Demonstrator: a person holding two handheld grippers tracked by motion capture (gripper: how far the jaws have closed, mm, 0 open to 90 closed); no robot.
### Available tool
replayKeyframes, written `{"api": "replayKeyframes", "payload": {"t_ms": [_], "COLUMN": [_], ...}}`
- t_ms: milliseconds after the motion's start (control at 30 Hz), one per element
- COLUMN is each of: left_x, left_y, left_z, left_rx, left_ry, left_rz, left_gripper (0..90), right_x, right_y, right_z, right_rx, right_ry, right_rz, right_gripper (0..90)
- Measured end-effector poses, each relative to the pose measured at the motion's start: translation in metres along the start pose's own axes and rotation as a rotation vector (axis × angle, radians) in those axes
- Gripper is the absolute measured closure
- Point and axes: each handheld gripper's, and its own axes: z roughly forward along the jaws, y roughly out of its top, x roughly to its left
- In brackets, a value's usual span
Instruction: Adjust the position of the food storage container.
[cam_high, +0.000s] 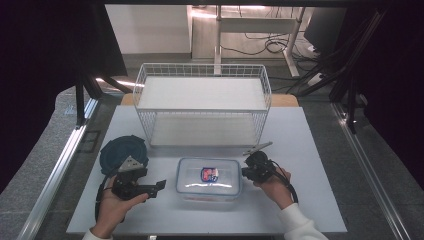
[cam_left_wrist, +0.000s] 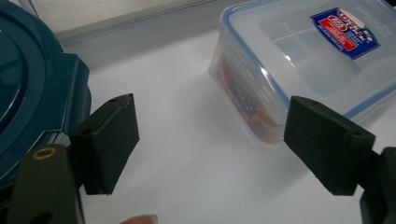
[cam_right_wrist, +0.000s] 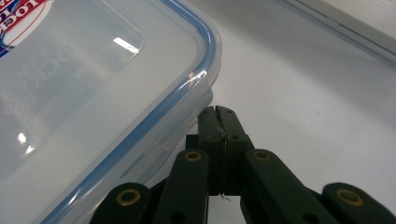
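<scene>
The white bench (cam_high: 310, 200) carries everything, and most of its near half is bare, which leaves both hands room to work. At its far edge stands a white wire rack (cam_high: 202, 102) with two shelves, its open front turned toward the person, probably so a box can be slid straight in. Near the front, midway between the hands, sits the clear plastic food container (cam_high: 209, 179), its blue-sealed lid on and a red and blue label facing up; something orange shows through its side wall in the left gripper view. To its left lies a round dark-blue lid (cam_high: 123, 154), flat on the bench and well apart from the container, seemingly parked out of the way. A grey clip-like piece (cam_high: 258, 148) lies just in front of the rack; what it is I cannot tell.

The left gripper (cam_high: 161, 186) rests low beside the container's left end, level, with its jaws spread wide and nothing between them; it looks ready to steady or take that end. The right gripper (cam_right_wrist: 218, 114) is at the container's right end with its jaws pressed fully together, tips just under the lid's rim at a corner. Closed like that it works as a blunt wedge, so I judge it is placed to push the box or pry at a lid flap, not grasp.
</scene>
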Motion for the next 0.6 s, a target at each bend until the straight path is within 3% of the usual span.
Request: {"api": "replayKeyframes", "payload": {"t_ms": [300,433,467,600], "left_x": [0.000,0.000,0.000,-0.001], "left_y": [0.000,-0.001,0.000,0.000], "left_z": [-0.001,-0.002,-0.002,-0.002], "left_rx": [-0.003,-0.010,-0.012,-0.013], "left_ry": [0.001,0.001,0.001,0.001], "left_rz": [0.001,-0.006,-0.006,-0.006], "left_gripper": [17.7,17.5,17.5,17.5], "right_x": [-0.001,-0.010,-0.014,-0.022], "right_y": [0.002,-0.008,-0.018,-0.037], "right_z": [-0.001,-0.021,-0.036,-0.058], "right_rx": [-0.033,-0.098,-0.132,-0.186], "right_ry": [0.014,-0.002,-0.004,0.001], "right_rz": [0.014,0.041,0.069,0.107], "right_gripper": [89.2,89.2,89.2,89.2]}}
